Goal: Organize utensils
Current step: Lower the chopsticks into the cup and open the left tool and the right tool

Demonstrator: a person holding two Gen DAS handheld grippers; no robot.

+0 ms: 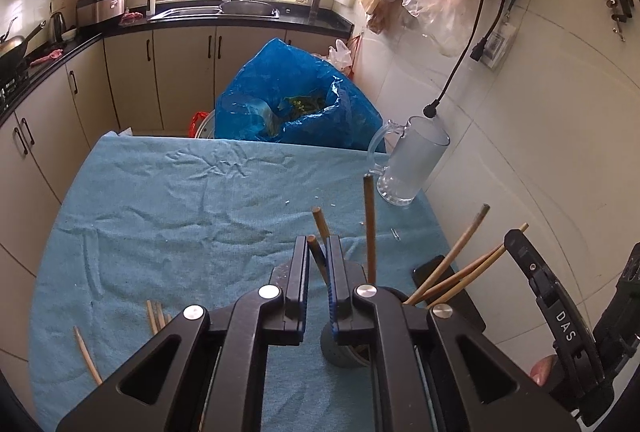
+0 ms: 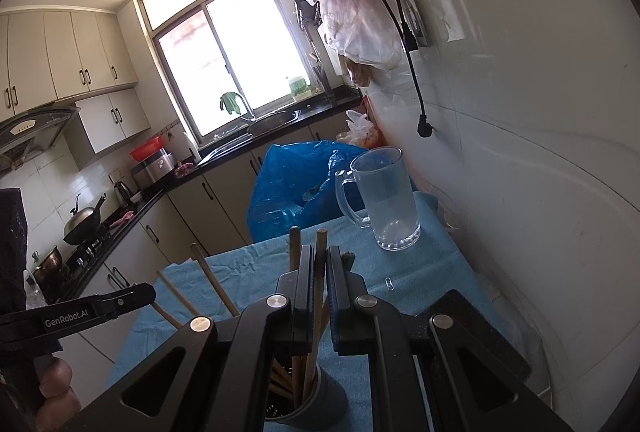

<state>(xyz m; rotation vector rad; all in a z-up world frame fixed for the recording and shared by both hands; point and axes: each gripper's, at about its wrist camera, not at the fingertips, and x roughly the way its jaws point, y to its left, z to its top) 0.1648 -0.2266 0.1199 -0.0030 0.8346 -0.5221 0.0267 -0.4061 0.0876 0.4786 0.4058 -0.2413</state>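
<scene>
Left wrist view. Left gripper [image 1: 319, 264] above the grey holder cup [image 1: 340, 354], jaws nearly together and clamped on a dark brown chopstick [image 1: 316, 252] that slants up between the pads. Just behind that one, a second brown stick [image 1: 321, 222], tip clear above the jaws. Right of the cup's line, a taller dark chopstick [image 1: 370, 228] standing nearly upright. Further right of the cup, three pale bamboo chopsticks [image 1: 460, 264] fanned outward. Right gripper [image 1: 560, 316] at the frame's right edge, beside that fan, seen side-on. Left of the cup, loose pale chopsticks [image 1: 156, 316] lying flat on the blue cloth [image 1: 180, 216], one more [image 1: 86, 354] nearer the cloth's left edge. Beyond the cup, at the cloth's far right corner, a clear glass mug [image 1: 408, 163]; behind it a blue plastic bag [image 1: 296, 95].

Right wrist view. Right gripper [image 2: 320, 272] directly over the holder cup [image 2: 320, 400], jaws closed tight on a light wooden chopstick [image 2: 318, 292] whose lower end reaches into the cup among other sticks. Left of the cup, pale chopsticks [image 2: 212, 280] leaning outward toward the left gripper [image 2: 120, 300], whose jaw gap cannot be read here. Beyond the cup, the mug [image 2: 384, 199] upright on the cloth [image 2: 420, 272], a paperclip [image 2: 389, 283] between mug and cup.
</scene>
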